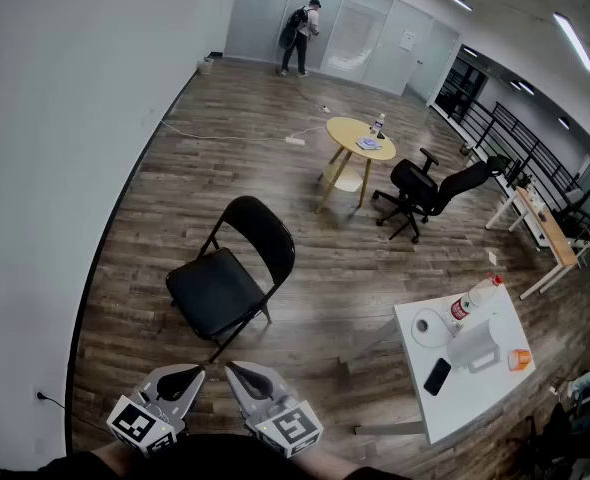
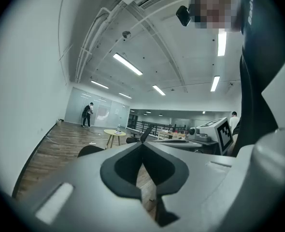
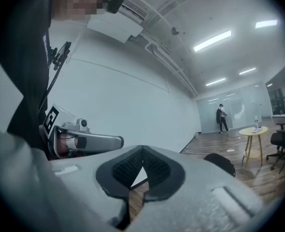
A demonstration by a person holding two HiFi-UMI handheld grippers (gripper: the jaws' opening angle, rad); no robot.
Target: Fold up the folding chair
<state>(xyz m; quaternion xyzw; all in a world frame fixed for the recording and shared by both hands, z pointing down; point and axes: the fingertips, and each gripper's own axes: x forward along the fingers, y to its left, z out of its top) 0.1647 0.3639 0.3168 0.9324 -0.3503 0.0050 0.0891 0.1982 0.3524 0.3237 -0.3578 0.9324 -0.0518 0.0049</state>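
The black folding chair (image 1: 230, 280) stands unfolded on the wood floor, seat toward me, backrest at the far side. Both grippers are held close to my body, well short of the chair. My left gripper (image 1: 197, 372) is shut and holds nothing; my right gripper (image 1: 229, 368) beside it is shut and holds nothing too. Their tips nearly meet. In the left gripper view my left gripper (image 2: 143, 144) points level with the chair's backrest (image 2: 89, 150) low behind the jaws. In the right gripper view my right gripper (image 3: 142, 149) has the chair's backrest (image 3: 220, 163) to its right.
A white table (image 1: 467, 368) with a bottle, roll, phone and cup stands at the right. Farther off are a round yellow table (image 1: 360, 140), a black office chair (image 1: 425, 190) and desks along the railing. A person (image 1: 301, 36) stands at the far glass wall. A wall (image 1: 65, 168) runs along the left.
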